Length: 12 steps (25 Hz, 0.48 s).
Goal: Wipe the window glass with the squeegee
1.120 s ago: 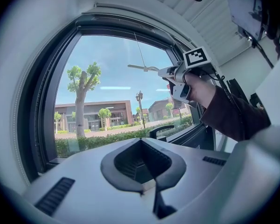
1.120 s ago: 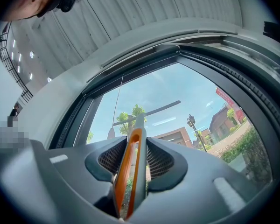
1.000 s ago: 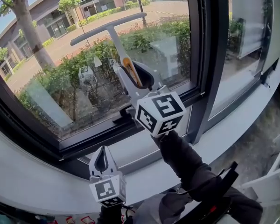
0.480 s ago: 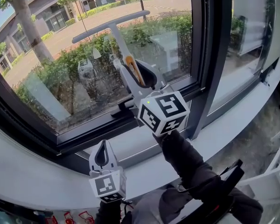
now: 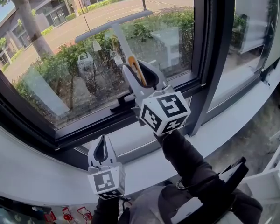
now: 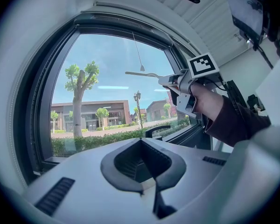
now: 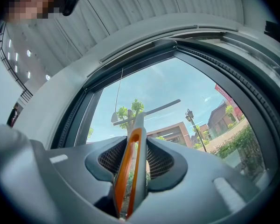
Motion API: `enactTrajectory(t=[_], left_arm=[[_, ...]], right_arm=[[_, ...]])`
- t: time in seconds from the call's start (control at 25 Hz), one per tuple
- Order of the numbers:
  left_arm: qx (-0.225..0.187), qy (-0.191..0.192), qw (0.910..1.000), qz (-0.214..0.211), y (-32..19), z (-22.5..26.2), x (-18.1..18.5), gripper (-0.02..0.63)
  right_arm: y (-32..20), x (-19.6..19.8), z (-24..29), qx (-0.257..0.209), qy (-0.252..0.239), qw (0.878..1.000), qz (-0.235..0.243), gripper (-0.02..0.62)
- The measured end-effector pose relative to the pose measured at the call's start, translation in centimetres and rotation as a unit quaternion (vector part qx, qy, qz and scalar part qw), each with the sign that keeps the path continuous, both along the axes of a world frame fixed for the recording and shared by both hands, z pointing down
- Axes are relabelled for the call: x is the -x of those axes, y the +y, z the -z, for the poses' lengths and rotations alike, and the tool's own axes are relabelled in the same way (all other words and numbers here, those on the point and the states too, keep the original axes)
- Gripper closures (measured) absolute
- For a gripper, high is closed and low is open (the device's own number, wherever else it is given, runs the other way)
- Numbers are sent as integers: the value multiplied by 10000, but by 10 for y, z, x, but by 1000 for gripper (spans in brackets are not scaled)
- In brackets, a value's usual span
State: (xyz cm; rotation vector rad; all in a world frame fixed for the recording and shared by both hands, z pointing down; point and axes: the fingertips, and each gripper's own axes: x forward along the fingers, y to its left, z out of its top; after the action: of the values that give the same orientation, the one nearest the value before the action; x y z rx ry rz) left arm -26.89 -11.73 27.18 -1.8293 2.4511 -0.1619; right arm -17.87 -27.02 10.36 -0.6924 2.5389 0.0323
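Up at 12 o'clock in the head view, the squeegee has its long grey blade lying across the window glass, tilted so its R end sits higher. Whether the rubber is actually touching the pane or just right at it, can't tell tbh. Its stem runs down toward 5 o'clock into the right gripper, and the right gripper view shows that gripper clenched on the orange-and-grey handle of the squeegee, pads tight on both sides, blade crossing the sky above. Right marker cube sits just below the jaws, w/ a dark sleeve trailing off toward 5 o'clock. The left gripper is low, approx 7 o'clock from the right one and well apart from it, over the pale sill, pointing up at the dark window frame. From its own view the left gripper has its jaws closed tip to tip w/ nothing in them. That view also catches the other gripper at 1 o'clock, held by a hand, squeegee sticking out toward 9 o'clock against the glass. Outside: trees, hedge, road, brick bldgs.
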Motion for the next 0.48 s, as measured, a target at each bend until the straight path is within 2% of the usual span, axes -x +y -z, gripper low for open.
enactTrajectory(t=[0.48], left_arm=[[41, -69, 10000, -5, 5, 0, -3, 606]], right_arm=[[4, -2, -18, 133, 91, 9999, -8, 469]])
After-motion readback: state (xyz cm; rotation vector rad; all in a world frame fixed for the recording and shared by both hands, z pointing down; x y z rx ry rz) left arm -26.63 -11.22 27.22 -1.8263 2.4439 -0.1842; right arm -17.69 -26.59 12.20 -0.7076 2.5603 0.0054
